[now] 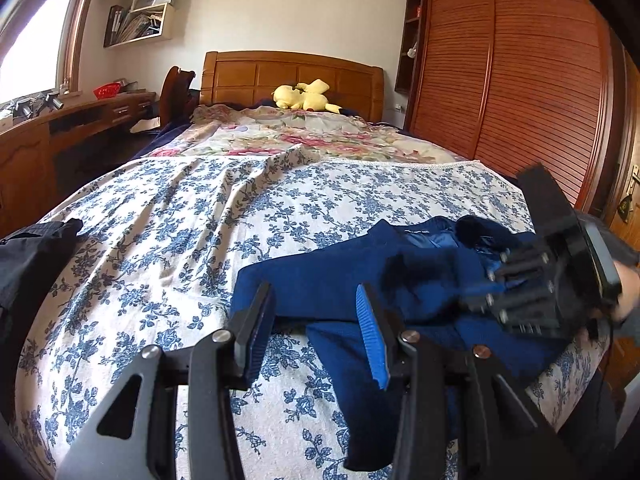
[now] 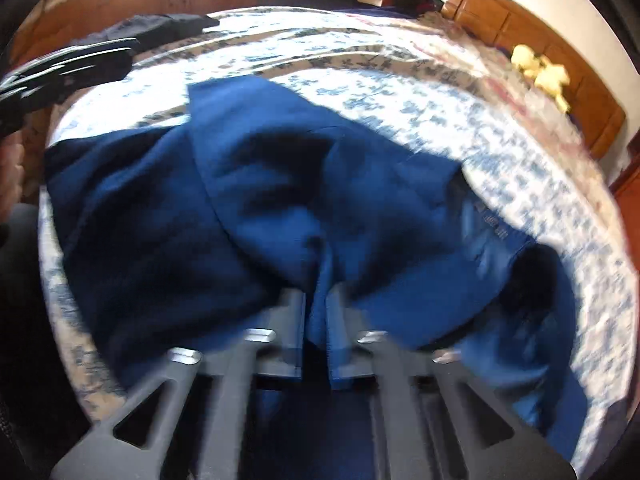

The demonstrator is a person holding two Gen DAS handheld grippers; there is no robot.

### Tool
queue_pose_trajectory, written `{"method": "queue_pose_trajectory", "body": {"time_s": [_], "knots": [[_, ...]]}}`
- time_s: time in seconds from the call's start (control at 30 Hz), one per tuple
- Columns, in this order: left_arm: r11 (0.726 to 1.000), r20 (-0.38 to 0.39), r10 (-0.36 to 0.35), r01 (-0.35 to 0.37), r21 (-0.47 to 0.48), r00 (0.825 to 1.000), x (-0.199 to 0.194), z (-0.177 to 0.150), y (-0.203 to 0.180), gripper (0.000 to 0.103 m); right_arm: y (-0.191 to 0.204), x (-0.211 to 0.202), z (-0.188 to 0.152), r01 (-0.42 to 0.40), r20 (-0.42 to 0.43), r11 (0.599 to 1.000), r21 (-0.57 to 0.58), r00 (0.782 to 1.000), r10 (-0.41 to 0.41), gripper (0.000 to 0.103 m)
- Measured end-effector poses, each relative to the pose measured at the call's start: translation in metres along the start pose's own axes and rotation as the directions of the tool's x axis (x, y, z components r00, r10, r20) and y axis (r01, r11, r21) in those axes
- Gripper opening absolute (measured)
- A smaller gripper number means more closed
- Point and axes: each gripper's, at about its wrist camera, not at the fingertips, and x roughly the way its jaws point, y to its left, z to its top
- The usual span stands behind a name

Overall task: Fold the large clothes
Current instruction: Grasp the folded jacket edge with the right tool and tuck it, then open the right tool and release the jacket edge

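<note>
The right gripper (image 2: 316, 320) is clamped on a bunched fold of the blue garment (image 2: 280, 200); its two fingers stand nearly together with a narrow ridge of fabric pinched between them, and the blur in the right wrist view suggests the cloth is being carried while held. In the left wrist view the same tool appears at the right of the scene, its fingers buried in the gathered cloth near the collar and label. The grip is probably taken at this upper part so that the layer can be drawn over the rest of the garment without the fold slipping. The left gripper (image 1: 316, 320) is spread wide and holds nothing; its blue-faced pads (image 1: 370, 332) hover just above the near left portion of the garment, where a sleeve-like length runs leftward. This position likely readies it to pin or take the free edge while the other tool moves. The blue garment lies crumpled on the near right part of the floral bedsheet (image 1: 160, 220), with one portion hanging over the near edge of the bed. A dark garment (image 1: 32, 256) rests at the far left edge of the sheet, well apart. A yellow plush toy (image 1: 304, 96) lies at the far end, by the wooden headboard (image 1: 288, 76).
</note>
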Motion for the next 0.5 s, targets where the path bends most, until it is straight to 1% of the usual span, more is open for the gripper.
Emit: {"method": "queue_pose_trajectory", "body": {"time_s": [0.03, 0.1, 0.17, 0.23, 0.33, 0.37, 0.4, 0.47, 0.5], "knots": [[1.0, 0.001, -0.002, 0.002, 0.003, 1.0, 0.0, 0.0, -0.001, 0.04, -0.006, -0.002, 0.005, 0.008, 0.01, 1.0, -0.001, 1.0, -0.008, 0.003], [1.0, 0.0, -0.005, 0.005, 0.008, 1.0, 0.0, 0.0, -0.003, 0.04, -0.023, -0.004, 0.021, 0.1, 0.035, 0.995, -0.01, 0.994, -0.1, 0.003], [1.0, 0.001, -0.007, 0.007, 0.01, 1.0, 0.0, 0.001, -0.004, 0.04, -0.044, -0.003, 0.034, 0.15, 0.054, 0.989, 0.015, 0.987, -0.151, 0.003], [1.0, 0.002, -0.012, 0.012, 0.01, 1.0, 0.0, 0.001, -0.004, 0.04, -0.068, -0.001, 0.051, 0.222, 0.068, 0.974, 0.043, 0.972, -0.225, 0.003], [1.0, 0.004, -0.022, 0.022, 0.013, 1.0, 0.001, 0.002, -0.006, 0.04, -0.097, 0.0, 0.071, 0.274, 0.083, 0.957, 0.098, 0.956, -0.282, 0.003], [1.0, 0.004, -0.026, 0.026, 0.016, 1.0, 0.002, 0.002, -0.007, 0.04, -0.105, 0.002, 0.078, 0.311, 0.086, 0.944, 0.112, 0.943, -0.321, 0.003], [0.999, 0.003, -0.028, 0.028, 0.018, 1.0, 0.002, 0.002, -0.008, 0.04, -0.11, 0.002, 0.083, 0.33, 0.089, 0.936, 0.123, 0.935, -0.342, 0.004], [0.999, 0.0, -0.033, 0.033, 0.026, 0.999, 0.004, 0.002, -0.011, 0.04, -0.122, 0.003, 0.093, 0.329, 0.088, 0.931, 0.156, 0.935, -0.345, 0.018], [0.999, -0.002, -0.036, 0.036, 0.029, 0.999, 0.005, 0.002, -0.013, 0.04, -0.126, 0.003, 0.096, 0.349, 0.084, 0.922, 0.167, 0.927, -0.366, 0.028]]}}
